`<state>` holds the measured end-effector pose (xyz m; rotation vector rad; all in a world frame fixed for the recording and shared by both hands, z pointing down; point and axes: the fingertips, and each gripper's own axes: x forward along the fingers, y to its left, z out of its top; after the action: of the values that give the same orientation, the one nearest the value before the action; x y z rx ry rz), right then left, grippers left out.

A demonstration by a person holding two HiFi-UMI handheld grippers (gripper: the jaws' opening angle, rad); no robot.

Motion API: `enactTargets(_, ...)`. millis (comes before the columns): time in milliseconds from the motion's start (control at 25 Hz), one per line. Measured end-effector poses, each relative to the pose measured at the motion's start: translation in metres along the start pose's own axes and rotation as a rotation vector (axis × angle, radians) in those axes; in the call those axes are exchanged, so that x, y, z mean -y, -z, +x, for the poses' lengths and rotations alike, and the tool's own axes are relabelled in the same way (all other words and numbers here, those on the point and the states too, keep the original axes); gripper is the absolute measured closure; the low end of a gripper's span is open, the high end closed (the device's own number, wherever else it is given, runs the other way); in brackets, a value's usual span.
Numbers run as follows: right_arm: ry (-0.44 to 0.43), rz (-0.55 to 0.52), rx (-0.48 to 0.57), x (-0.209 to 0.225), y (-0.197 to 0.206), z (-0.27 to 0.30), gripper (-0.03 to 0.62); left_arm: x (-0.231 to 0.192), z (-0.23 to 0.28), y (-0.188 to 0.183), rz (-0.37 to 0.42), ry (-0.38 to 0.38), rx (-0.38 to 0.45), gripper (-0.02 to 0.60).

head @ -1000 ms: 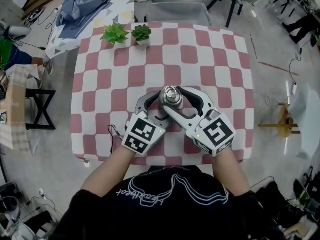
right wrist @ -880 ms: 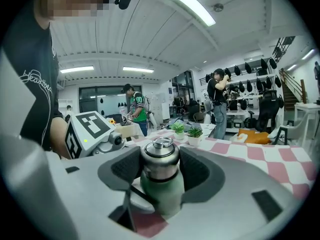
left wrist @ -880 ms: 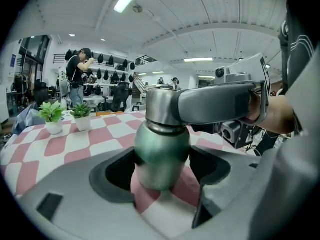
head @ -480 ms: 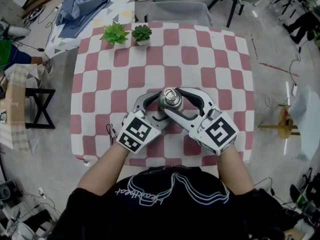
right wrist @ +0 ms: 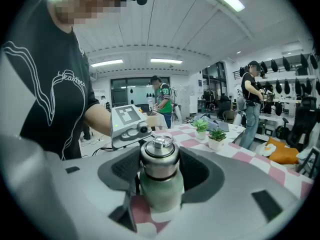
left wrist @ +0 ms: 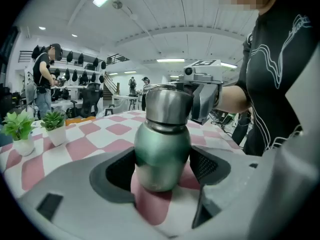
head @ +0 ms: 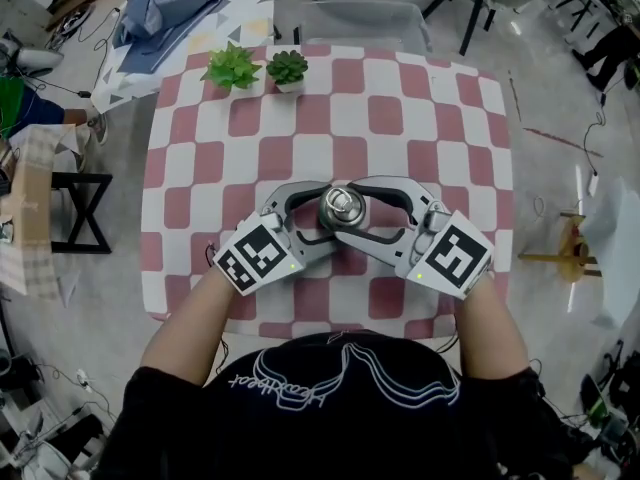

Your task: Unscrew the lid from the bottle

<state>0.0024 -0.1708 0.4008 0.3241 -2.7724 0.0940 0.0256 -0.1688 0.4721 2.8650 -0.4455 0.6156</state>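
Note:
A green steel bottle (head: 341, 211) stands upright on the checkered table (head: 420, 108), near the front edge. Its body (left wrist: 162, 149) sits between the pads of my left gripper (left wrist: 161, 168), which is shut on it low down. My right gripper (right wrist: 159, 170) is shut on the silver lid (right wrist: 159, 156), its pads on either side at lid height. From the head view, the left gripper (head: 322, 218) comes in from the left and the right gripper (head: 350, 208) from the right, their jaws crossing around the bottle.
Two small potted plants (head: 232, 66) (head: 288, 68) stand at the table's far left edge. A grey chair (head: 365, 13) is behind the table and a black stand (head: 80, 218) to its left. People stand in the room beyond.
Both grippers have swung round the bottle: the left handle moved out to the left, the right handle out to the right. The bottle has stayed in place.

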Motion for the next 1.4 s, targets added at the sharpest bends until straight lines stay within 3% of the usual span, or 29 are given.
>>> enactTargets(480,-0.244,-0.127,-0.077,-0.0025,0.0008,0.0014,0.345,0.0011,0.0002,0.0005,0.118,0.234,-0.060,0.236)
enactTargets(720,-0.321,-0.171,-0.113,-0.0044,0.0024,0.0016,0.345,0.0024,-0.0005,0.0020,0.150,0.299,-0.113,0.238)
enactTargets(1120,-0.307,-0.170,-0.114,-0.0038,0.0031,0.0010,0.344,0.0014,-0.0001,0.0020,0.139,0.279,-0.112,0.236)
enactTargets(1400,-0.189,-0.081,-0.054,-0.0007,-0.0048,-0.0020,0.292,0.0011,-0.0012,0.0020,0.088,0.189,-0.086,0.236)
